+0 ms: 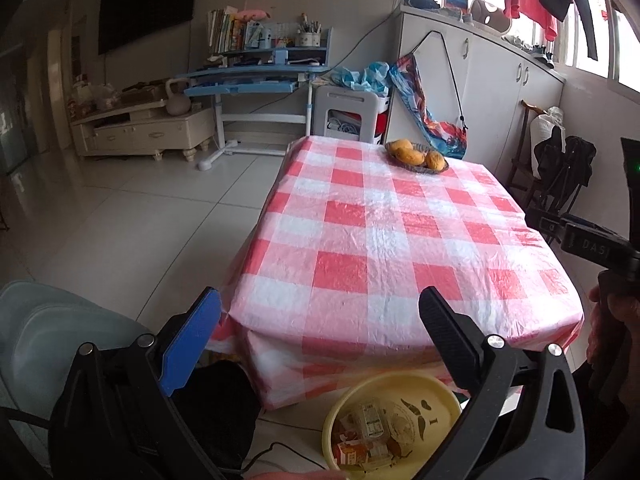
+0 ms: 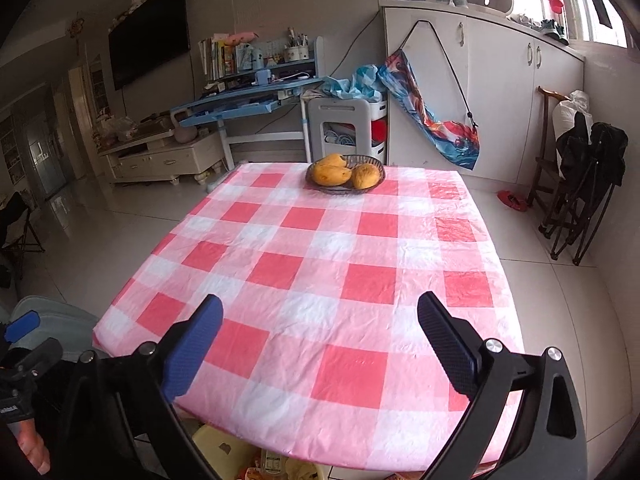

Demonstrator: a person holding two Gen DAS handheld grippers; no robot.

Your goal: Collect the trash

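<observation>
Table [image 2: 320,280]: fills the centre of the right wrist view and the centre-right of the left wrist view; covered by a red-and-white checked plastic cloth [image 1: 380,240] whose edge hangs over the near side.

Floor [image 1: 140,208]: pale glossy tiles, left of the table in both views.

Yellow bin [image 1: 400,388]: round, on the floor below the table's near edge, at the bottom centre of the left wrist view; only its rim shows at the bottom edge of the right wrist view.

Trash [image 1: 368,424]: crumpled wrappers and small cartons lying inside the yellow bin, bottom centre of the left wrist view.

Fruit basket [image 2: 345,178]: dark and shallow, at the table's far end, upper centre of the right wrist view; holds three yellow-orange mangoes [image 2: 330,174].

Left tongs [image 1: 320,320]: lower centre of the left wrist view, above the bin and the table's near edge; spread wide, nothing between the blue pad and the black pad, nothing held.

Right tongs [image 2: 320,328]: lower centre of the right wrist view, over the near part of the table; spread wide, only cloth visible in the gap, nothing held.

Hand [image 1: 612,320]: at the right edge of the left wrist view, gripping the handle of the other tool.
</observation>
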